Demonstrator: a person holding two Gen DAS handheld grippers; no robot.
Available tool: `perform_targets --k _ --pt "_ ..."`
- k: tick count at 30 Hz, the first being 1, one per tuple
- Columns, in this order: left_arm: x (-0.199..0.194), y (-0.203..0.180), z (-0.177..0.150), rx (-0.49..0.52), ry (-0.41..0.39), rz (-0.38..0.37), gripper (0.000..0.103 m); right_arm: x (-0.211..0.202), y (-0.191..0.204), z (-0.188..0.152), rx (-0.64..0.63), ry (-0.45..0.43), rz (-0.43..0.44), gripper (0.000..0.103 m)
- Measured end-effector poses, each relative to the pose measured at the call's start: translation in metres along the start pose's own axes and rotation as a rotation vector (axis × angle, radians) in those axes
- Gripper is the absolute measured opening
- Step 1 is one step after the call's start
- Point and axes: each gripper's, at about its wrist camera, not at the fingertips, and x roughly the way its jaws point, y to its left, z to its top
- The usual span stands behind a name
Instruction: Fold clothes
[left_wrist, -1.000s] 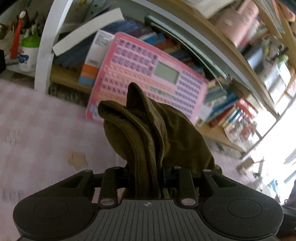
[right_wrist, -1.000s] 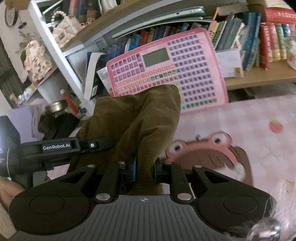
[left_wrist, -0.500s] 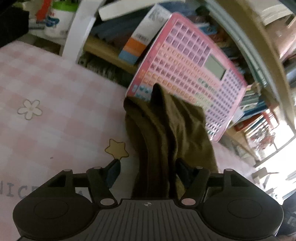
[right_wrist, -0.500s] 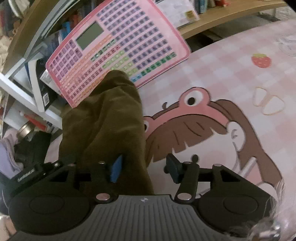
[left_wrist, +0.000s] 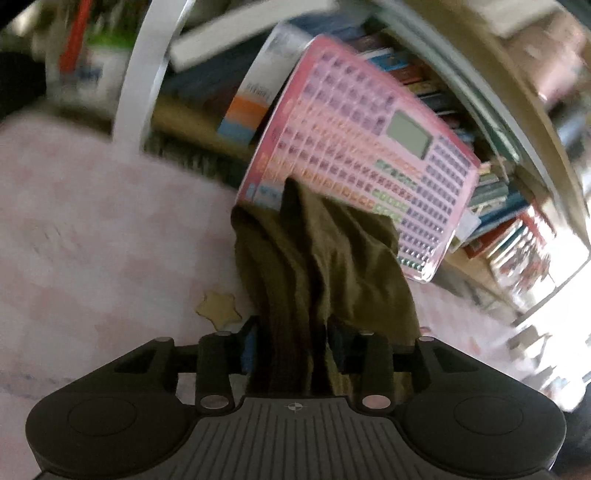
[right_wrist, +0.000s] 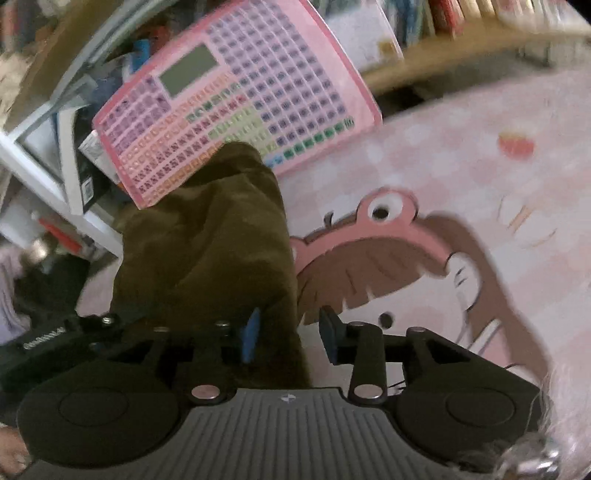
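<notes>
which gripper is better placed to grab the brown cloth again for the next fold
Left, probably. The olive-brown garment fills the gap in the closing left gripper; at the closing right gripper it sits against one finger only.

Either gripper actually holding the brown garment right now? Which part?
Cannot be told. A bunched fold of the brown garment lies between both pairs of closing jaws; the right gripper shows a gap, the left gripper looks snug.

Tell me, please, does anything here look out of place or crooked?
Yes. The pink toy keyboard stands tilted against the bookshelf instead of lying flat, and the bunched olive-brown garment on the pink cartoon sheet reaches its lower edge. The garment is crumpled, not folded.
</notes>
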Motion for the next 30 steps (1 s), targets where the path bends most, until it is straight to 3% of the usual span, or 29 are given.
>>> perform_targets --k 2,4,7,11,13,22,30 --pt "-0.018 -0.011 -0.007 0.086 -0.057 0.05 0.05 -0.015 0.008 -0.004 -0.066 -0.038 -0.027 0.047" --pt "-0.033 -0.022 -0.015 0.154 -0.1 0.109 0.066 -0.031 0.017 -0.012 -0.14 -0.088 -0.072 0.056" --pt "-0.05 -0.035 -0.027 0.221 -0.136 0.195 0.077 -0.046 0.027 -0.029 -0.249 -0.123 -0.15 0.062" --pt "-0.06 -0.043 -0.041 0.256 -0.129 0.225 0.086 -0.056 0.032 -0.051 -0.324 -0.135 -0.22 0.067" --pt "-0.06 -0.046 -0.047 0.273 -0.099 0.245 0.096 -0.058 0.033 -0.06 -0.331 -0.131 -0.233 0.072" --pt "-0.077 -0.052 -0.074 0.287 -0.088 0.299 0.102 -0.065 0.038 -0.085 -0.319 -0.129 -0.296 0.099" --pt "-0.083 -0.058 -0.086 0.305 -0.066 0.289 0.103 -0.07 0.039 -0.095 -0.296 -0.117 -0.303 0.1"
